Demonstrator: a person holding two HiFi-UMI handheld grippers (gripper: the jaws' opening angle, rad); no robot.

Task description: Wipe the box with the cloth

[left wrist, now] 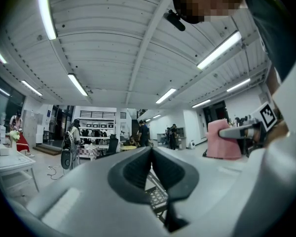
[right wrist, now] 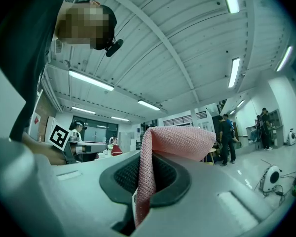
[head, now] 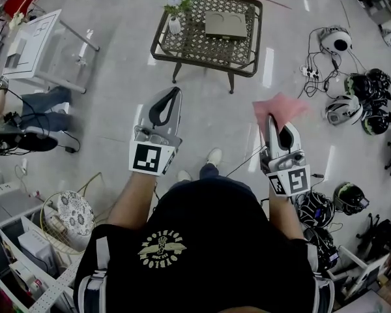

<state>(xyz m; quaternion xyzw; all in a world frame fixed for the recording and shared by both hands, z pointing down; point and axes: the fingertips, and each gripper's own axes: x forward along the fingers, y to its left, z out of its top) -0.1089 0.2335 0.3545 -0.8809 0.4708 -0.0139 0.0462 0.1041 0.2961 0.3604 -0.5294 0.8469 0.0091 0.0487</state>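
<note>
The box (head: 225, 25) is flat and olive-grey and lies on a wicker side table (head: 182, 51) at the top of the head view. Both grippers are held up in front of me, well short of the table. My right gripper (head: 272, 119) is shut on a pink cloth (head: 281, 107), which flops over its tips. In the right gripper view the cloth (right wrist: 180, 142) hangs pinched between the dark pads of the right gripper (right wrist: 140, 169). My left gripper (head: 176, 92) is shut and holds nothing. In its own view the left gripper (left wrist: 151, 154) has its jaws meeting, and the cloth (left wrist: 222, 141) shows at the right.
A white vase of flowers (head: 176, 8) stands on the wicker table beside the box. Several helmets (head: 362, 100) and cables lie on the floor at the right. A white table (head: 36, 44) and a seated person's legs (head: 42, 113) are at the left. Shelving (head: 26, 253) is at the lower left.
</note>
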